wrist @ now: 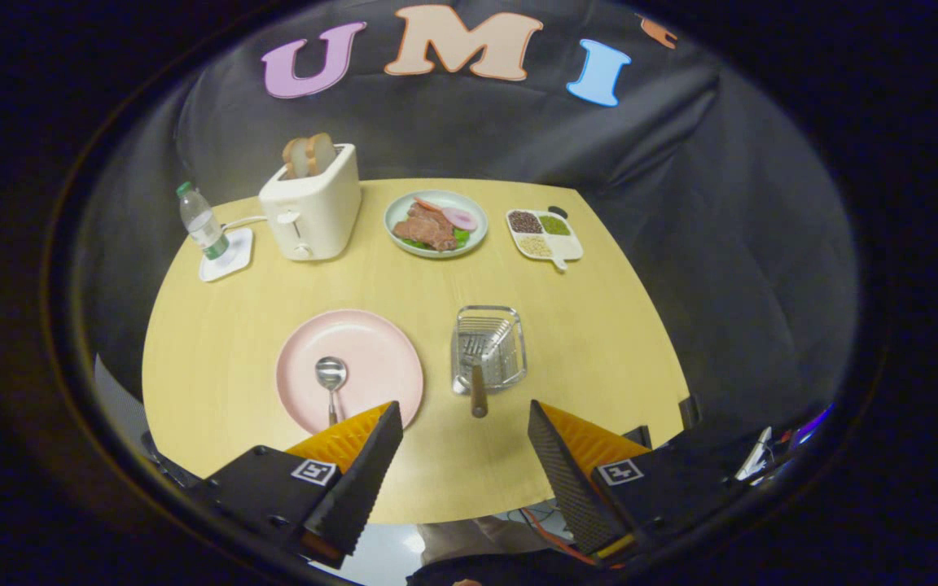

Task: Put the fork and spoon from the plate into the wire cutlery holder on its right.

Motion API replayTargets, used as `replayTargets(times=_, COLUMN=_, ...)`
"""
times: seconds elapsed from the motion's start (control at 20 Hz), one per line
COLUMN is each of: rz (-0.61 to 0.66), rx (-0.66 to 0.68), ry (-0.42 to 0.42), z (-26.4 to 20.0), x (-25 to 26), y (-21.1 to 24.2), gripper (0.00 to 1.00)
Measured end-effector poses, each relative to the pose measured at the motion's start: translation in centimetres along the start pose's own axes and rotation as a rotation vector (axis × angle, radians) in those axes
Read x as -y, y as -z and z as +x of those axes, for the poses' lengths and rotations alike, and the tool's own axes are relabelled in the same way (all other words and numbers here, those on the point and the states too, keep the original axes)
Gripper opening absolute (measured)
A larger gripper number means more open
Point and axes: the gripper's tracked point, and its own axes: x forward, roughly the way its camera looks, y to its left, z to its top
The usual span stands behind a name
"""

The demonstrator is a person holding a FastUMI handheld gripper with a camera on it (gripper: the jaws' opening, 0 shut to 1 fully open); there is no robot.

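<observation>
Pale wood-grain tabletop, rounded at its corners, carries a smooth pink plate at the lower centre of the frame, with a shiny metal spoon lying on it, bowl away from the tool. Just right of the plate sits the wire cutlery holder, a square mesh basket, with the fork already inside, its wooden handle sticking out over the near rim. The tool hovers at the bottom of the frame, its ribbed fingers spread wide and gripping nothing; the left finger overlaps the plate's near edge. Toward the top of the frame stand a clear water bottle on a white coaster, a cream toaster holding bread slices, a pale green plate of food and a divided white dish of grains.
</observation>
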Motion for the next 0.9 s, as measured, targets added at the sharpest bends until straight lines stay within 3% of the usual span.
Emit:
replayTargets(times=0.4, rz=-0.090, rx=0.103, ry=-0.060, z=-1.1, x=-5.6, y=2.0, gripper=1.00)
replayTargets(times=0.9, rz=-0.065, rx=0.250, ry=-0.069, z=3.4, x=-10.3, y=5.3, gripper=0.99)
